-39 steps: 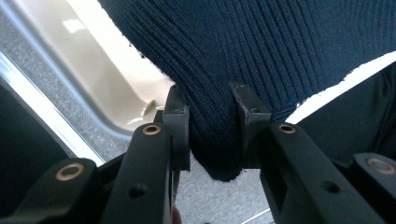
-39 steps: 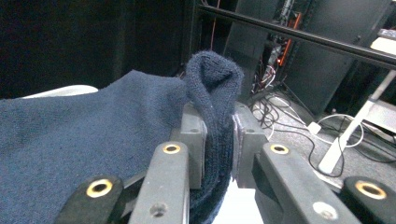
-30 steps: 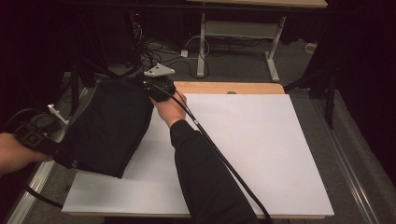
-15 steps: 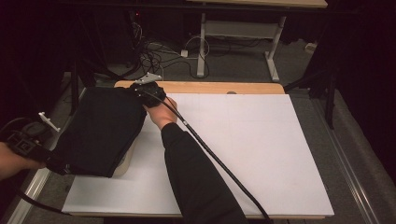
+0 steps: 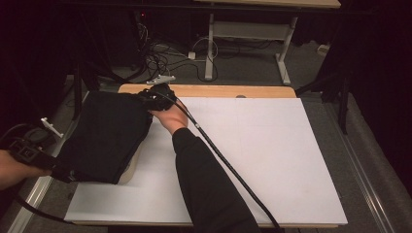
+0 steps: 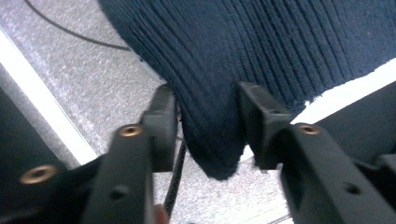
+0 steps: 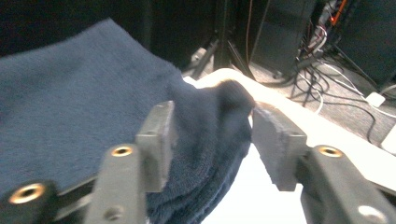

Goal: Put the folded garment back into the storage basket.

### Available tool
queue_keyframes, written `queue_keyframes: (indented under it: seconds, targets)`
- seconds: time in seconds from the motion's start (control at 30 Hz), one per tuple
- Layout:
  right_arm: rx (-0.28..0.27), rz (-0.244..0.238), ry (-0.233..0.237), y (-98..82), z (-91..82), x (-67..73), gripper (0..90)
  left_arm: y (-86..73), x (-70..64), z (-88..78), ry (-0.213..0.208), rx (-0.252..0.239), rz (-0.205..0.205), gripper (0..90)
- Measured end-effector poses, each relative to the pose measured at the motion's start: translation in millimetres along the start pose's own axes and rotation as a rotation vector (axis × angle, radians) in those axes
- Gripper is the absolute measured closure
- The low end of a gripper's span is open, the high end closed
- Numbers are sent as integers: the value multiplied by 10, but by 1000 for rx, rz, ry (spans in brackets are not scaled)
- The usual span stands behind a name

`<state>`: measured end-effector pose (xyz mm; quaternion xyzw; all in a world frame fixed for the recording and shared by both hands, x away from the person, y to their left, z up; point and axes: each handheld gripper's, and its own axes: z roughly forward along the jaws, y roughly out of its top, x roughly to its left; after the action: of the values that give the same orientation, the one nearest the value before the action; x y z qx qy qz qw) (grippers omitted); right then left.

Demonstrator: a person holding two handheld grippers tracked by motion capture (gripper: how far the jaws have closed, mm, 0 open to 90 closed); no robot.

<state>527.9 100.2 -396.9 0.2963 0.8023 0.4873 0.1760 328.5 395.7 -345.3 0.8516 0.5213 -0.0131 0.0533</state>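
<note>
A dark navy knitted garment (image 5: pixel 104 136) lies folded on the left part of the white-covered table (image 5: pixel 252 145). My left gripper (image 5: pixel 62 173) is at its near-left corner, which overhangs the table edge. In the left gripper view that ribbed corner (image 6: pixel 210 140) hangs between the jaws of the left gripper (image 6: pixel 205 100), which have just been opening. My right gripper (image 5: pixel 145 96) is at the far-right corner by the wooden edge (image 5: pixel 218 91). Its jaws have just been opening too, and a fold of cloth (image 7: pixel 210 126) rests loosely in the right gripper (image 7: pixel 210 116).
The right gripper's black cable (image 5: pixel 218 155) trails across the sheet toward the near edge. A metal rail (image 5: pixel 34 194) runs along the table's left side. Loose cables (image 5: pixel 160 53) and another table's legs (image 5: pixel 282 63) stand on the floor behind.
The garment has come down from a raised, draped hold to lie flat on the table. Both hands sank and shifted left with it.
</note>
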Motion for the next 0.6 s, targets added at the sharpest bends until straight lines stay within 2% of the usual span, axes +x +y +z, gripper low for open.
queue_keyframes:
  seconds: [0.03,0.13,0.3,0.6]
  targets:
    - [-8,2,9,-2,-49,-14,437,4,6,-25,3,-8,-1,502]
    - [-30,2,37,-58,-180,-25,385,17,3,-101,22,-37,1,501]
    - [-38,-14,68,-181,-378,22,284,63,-26,-153,34,-43,-33,417]
    - [-45,-17,72,-471,-739,33,142,186,-184,-128,47,-54,-30,367]
